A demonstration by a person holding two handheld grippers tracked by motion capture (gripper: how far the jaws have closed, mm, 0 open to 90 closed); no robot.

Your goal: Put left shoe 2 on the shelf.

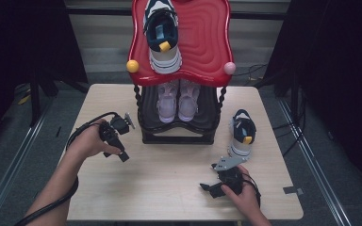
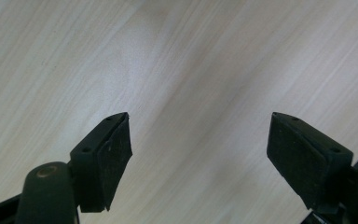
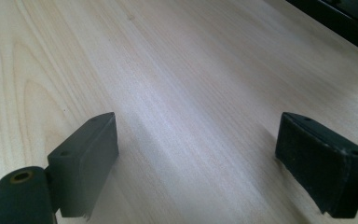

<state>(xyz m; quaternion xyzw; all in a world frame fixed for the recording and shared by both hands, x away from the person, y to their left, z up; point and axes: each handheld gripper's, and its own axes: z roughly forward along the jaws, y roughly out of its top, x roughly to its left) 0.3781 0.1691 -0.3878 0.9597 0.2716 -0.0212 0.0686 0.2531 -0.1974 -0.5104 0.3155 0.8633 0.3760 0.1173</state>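
A navy and white sneaker (image 1: 161,34) with a yellow tab lies on the red top shelf (image 1: 207,47) of a two-level rack. Its mate (image 1: 242,134) stands on the table to the right of the rack. A pale pink pair of shoes (image 1: 176,101) sits on the black lower shelf (image 1: 146,113). My left gripper (image 1: 119,153) is left of the rack and points down at the wood. Its jaws (image 2: 199,135) stand open over bare wood. My right gripper (image 1: 206,188) rests near the front edge and points left, open (image 3: 198,140) with nothing between its fingers.
The light wooden table (image 1: 169,165) has bare wood between the two hands. The rack's black base (image 3: 345,14) crosses the far corner of the right gripper view. Dark curtains and floor rails flank the table, and a piece of tape (image 1: 293,190) marks its right front corner.
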